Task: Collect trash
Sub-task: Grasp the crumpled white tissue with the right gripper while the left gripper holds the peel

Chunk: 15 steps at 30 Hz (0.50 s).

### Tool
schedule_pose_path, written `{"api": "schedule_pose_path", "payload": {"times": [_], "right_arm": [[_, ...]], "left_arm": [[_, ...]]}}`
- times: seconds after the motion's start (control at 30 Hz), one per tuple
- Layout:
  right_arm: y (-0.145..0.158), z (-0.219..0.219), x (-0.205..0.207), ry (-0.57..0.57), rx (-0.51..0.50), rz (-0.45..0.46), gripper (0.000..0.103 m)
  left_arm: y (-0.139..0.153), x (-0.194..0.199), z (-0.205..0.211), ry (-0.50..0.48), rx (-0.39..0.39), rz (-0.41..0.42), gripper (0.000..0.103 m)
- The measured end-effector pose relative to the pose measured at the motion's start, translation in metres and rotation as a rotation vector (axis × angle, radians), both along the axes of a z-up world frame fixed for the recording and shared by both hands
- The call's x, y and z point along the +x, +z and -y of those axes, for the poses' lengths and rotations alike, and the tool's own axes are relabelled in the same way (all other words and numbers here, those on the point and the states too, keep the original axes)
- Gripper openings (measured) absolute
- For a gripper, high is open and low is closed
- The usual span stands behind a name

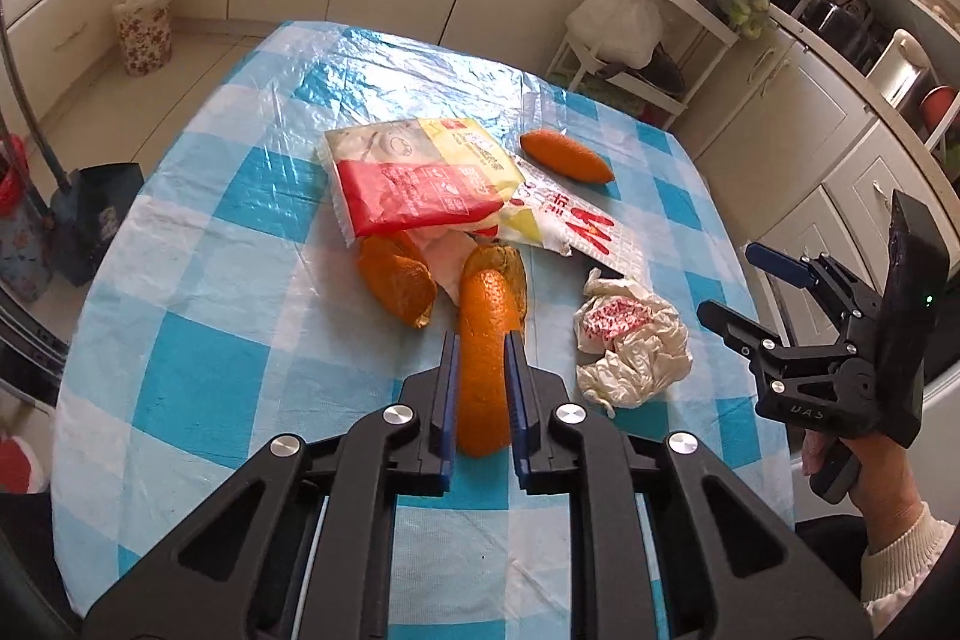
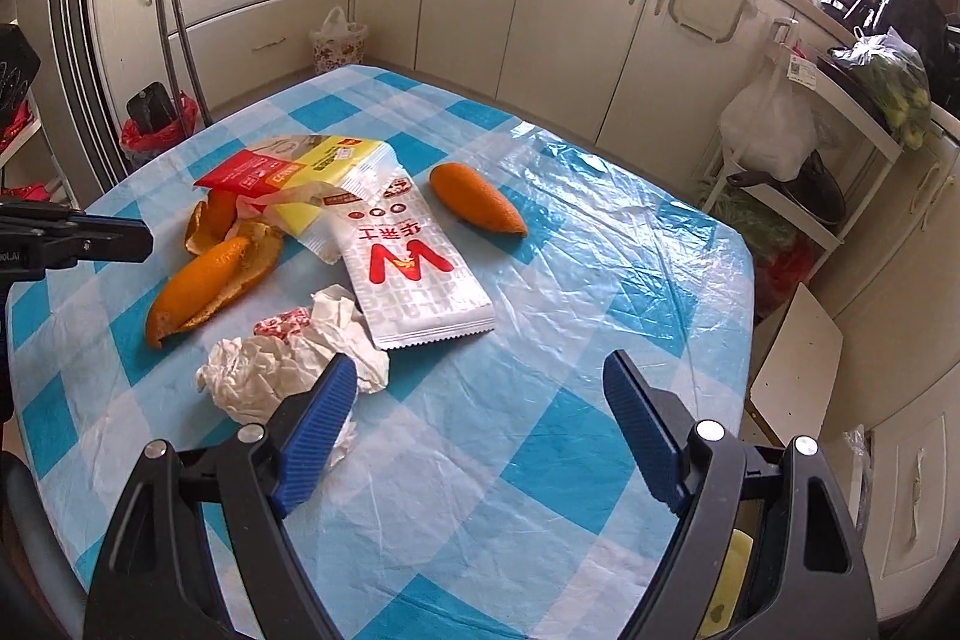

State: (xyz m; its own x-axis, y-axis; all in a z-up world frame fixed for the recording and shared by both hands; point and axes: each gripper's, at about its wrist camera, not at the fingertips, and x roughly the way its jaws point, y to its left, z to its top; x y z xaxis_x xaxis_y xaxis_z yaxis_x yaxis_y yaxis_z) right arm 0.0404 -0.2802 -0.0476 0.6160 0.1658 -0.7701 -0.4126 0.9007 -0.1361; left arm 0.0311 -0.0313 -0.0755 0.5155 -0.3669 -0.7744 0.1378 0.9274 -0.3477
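Between our left gripper's (image 1: 480, 340) blue pads sits a long orange peel (image 1: 483, 358), pinched on both sides low over the checked tablecloth (image 1: 198, 388). Our right gripper (image 2: 480, 370) hovers wide apart and empty, its left finger just over the crumpled tissue (image 2: 288, 364). More peel (image 2: 477, 205) and wrappers (image 2: 408, 274) lie beyond.

Right tongs (image 2: 480, 436) spread wide over checked tablecloth (image 2: 540, 460) — crumpled tissue (image 2: 282, 370) beside left finger.

Orange peel (image 1: 483, 370) (long, curved), wrappers (image 1: 420, 178), crumpled tissue (image 1: 630, 340), clustered on table
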Motion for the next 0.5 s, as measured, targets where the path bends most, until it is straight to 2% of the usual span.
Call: {"api": "schedule_pose_path", "payload": {"times": [0.1, 0.17, 0.23, 0.3, 0.4, 0.5], "right_arm": [[-0.002, -0.004, -0.001, 0.017, 0.026, -0.028, 0.081], [-0.003, -0.007, -0.002, 0.03, 0.056, -0.049, 0.089], [-0.004, -0.012, -0.003, 0.051, 0.081, -0.068, 0.09], [-0.007, -0.017, -0.003, 0.068, 0.091, -0.084, 0.09], [-0.013, -0.027, -0.002, 0.086, 0.091, -0.105, 0.09], [-0.02, -0.038, -0.002, 0.11, 0.071, -0.121, 0.09]], "left_arm": [[-0.008, -0.001, 0.012, -0.018, 0.056, -0.007, 0.017], [-0.013, -0.003, 0.024, -0.034, 0.109, 0.003, 0.024], [-0.017, -0.004, 0.034, -0.042, 0.176, 0.021, 0.026], [-0.02, -0.005, 0.037, -0.048, 0.175, 0.022, 0.026], [-0.017, -0.004, 0.036, -0.049, 0.168, 0.028, 0.018], [-0.016, -0.005, 0.029, -0.047, 0.127, 0.021, 0.014]]}}
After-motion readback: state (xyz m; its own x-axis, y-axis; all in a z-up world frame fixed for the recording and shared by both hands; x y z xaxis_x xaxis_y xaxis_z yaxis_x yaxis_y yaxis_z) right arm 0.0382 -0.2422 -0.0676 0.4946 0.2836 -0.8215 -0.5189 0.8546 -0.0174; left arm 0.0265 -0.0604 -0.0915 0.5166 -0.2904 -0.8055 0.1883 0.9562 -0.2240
